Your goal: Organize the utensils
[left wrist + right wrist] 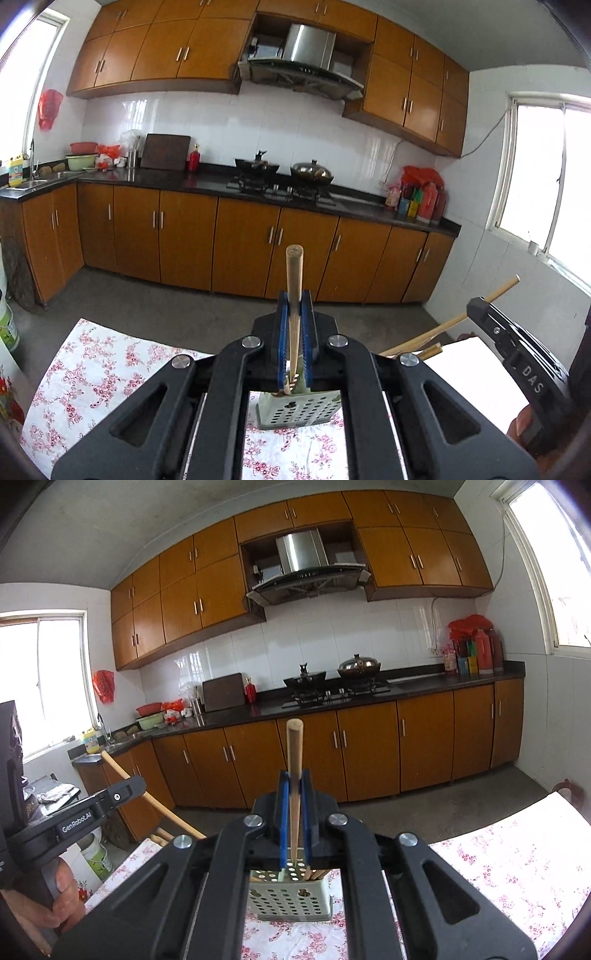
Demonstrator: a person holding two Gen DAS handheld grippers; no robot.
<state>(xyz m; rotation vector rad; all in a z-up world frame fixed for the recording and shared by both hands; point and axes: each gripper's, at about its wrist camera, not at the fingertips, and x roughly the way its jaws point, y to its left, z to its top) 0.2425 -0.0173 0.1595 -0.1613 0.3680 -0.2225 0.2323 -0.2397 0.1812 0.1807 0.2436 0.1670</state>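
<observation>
My left gripper (294, 299) is shut on a wooden chopstick (294, 280) that stands upright between the blue pads, its lower end over the perforated pale-green utensil holder (295, 411). My right gripper (294, 777) is shut on another wooden chopstick (294, 760), also upright, with its lower end in the same holder (291, 901), where other chopsticks (314, 874) lean. Each gripper shows in the other's view: the right one (476, 306) at the right edge, the left one (133, 782) at the left edge, each with its chopstick.
The holder stands on a table with a floral cloth (92, 369). Beyond the table lie a grey floor (443, 812) and wooden kitchen cabinets (240, 240) under a dark counter with a stove and pots (280, 173). A bucket (96, 856) stands by the table.
</observation>
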